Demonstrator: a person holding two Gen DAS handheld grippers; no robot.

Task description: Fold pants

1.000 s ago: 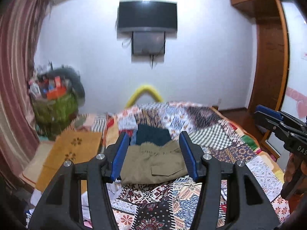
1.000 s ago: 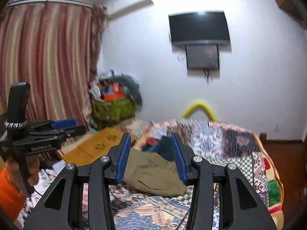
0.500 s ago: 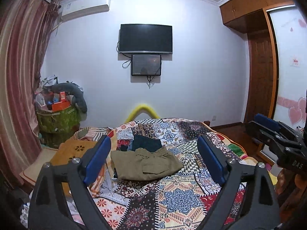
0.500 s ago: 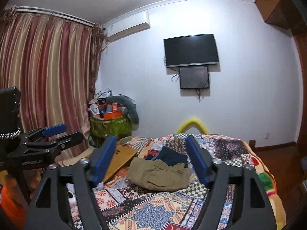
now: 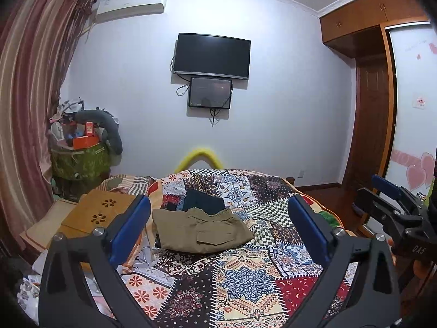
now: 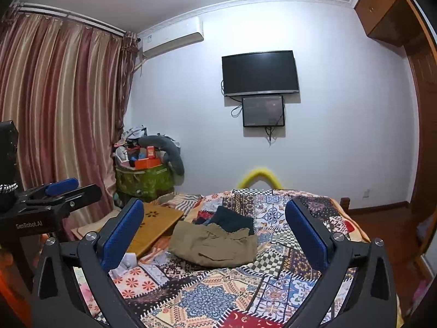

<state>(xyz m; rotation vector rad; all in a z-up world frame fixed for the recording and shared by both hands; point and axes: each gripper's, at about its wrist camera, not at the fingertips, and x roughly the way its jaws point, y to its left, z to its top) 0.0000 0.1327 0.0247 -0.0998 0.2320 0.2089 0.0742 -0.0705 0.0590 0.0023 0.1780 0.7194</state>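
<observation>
Ahead of both grippers spreads the bed (image 5: 245,281), covered by a busy patchwork quilt that fills the lower half of each wrist view. On it, beyond the fingertips and well apart from them, lie the khaki pants (image 5: 200,231), already gathered into a compact, roughly square bundle with a flap pocket uppermost and the elastic waistband bunched along the far edge. Just behind them, touching that far edge, sits a dark folded garment (image 5: 203,201).

The left gripper (image 5: 218,232) stands with its blue pads spread as wide as they go, jaws having just been opening, and nothing lies between them; the pants only appear framed in the gap from a distance. The right gripper (image 6: 214,235) is the same: jaws just opened to full spread, empty, with the bundle ahead and slightly toward its left finger.

Judging by the soft creases, the pants are light, limp cotton that will sag and unfold if lifted by one point. They should not slip in rubbery pads, and nothing about them is fragile. The best hold is probably a pinch at each near corner of the bundle, through all layers, so the folds stay together
</observation>
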